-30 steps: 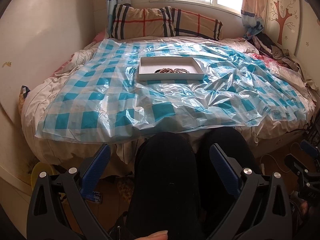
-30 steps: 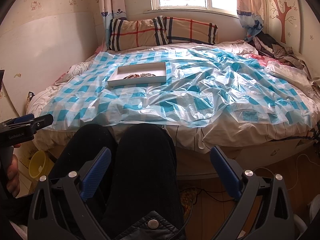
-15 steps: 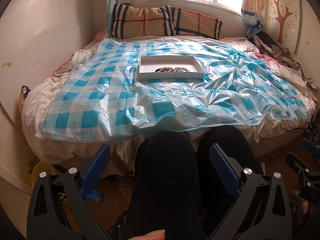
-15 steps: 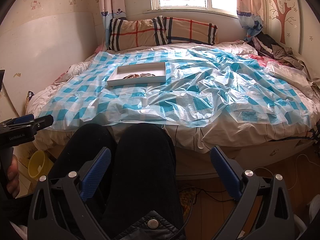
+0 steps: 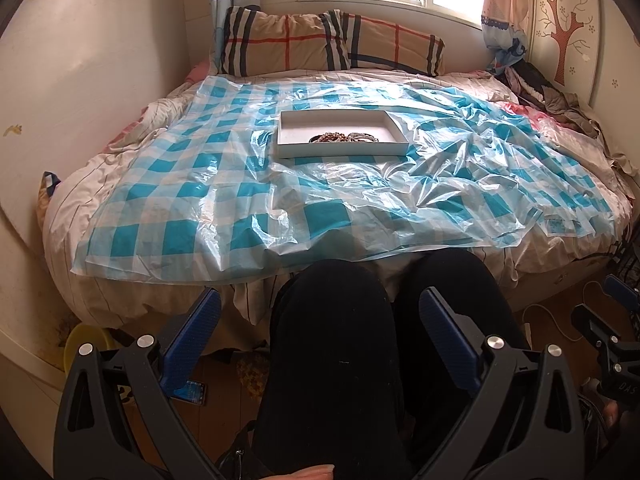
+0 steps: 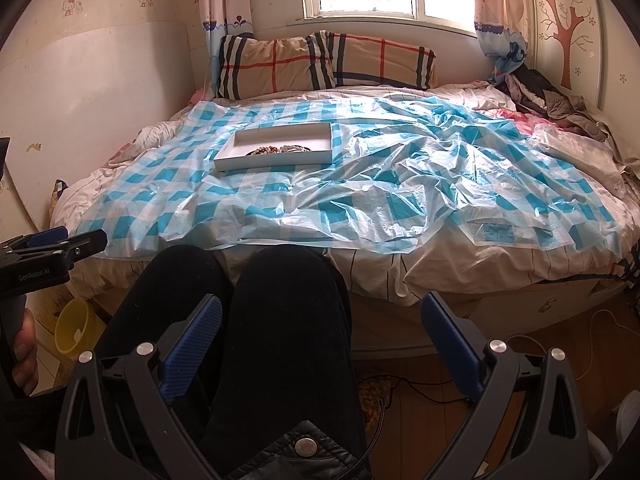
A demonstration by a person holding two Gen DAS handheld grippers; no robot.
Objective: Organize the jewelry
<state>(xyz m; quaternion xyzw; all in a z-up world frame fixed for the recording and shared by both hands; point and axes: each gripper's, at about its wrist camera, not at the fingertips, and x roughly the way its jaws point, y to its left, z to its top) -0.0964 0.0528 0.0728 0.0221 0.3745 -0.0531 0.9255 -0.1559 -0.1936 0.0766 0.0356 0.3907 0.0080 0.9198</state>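
Observation:
A shallow white tray [image 5: 340,149] lies on the bed's blue-checked plastic sheet [image 5: 240,192], far ahead of me. A tangle of beaded jewelry [image 5: 342,137] lies inside it near the front wall. The tray [image 6: 276,162] and jewelry [image 6: 280,149] also show in the right wrist view, left of centre. My left gripper [image 5: 320,320] is open and empty, low over the person's black-trousered knees. My right gripper [image 6: 320,320] is open and empty, also over the knees, well short of the bed.
Two plaid pillows [image 5: 332,46] lie at the bed's head under the window. Clothes [image 5: 540,88] are piled at the far right. A yellow bucket [image 6: 74,330] stands on the floor at the left. Cables [image 6: 400,384] lie on the wooden floor.
Both views have shifted only slightly; the left view has tilted up a little. Both grippers stay open and empty.

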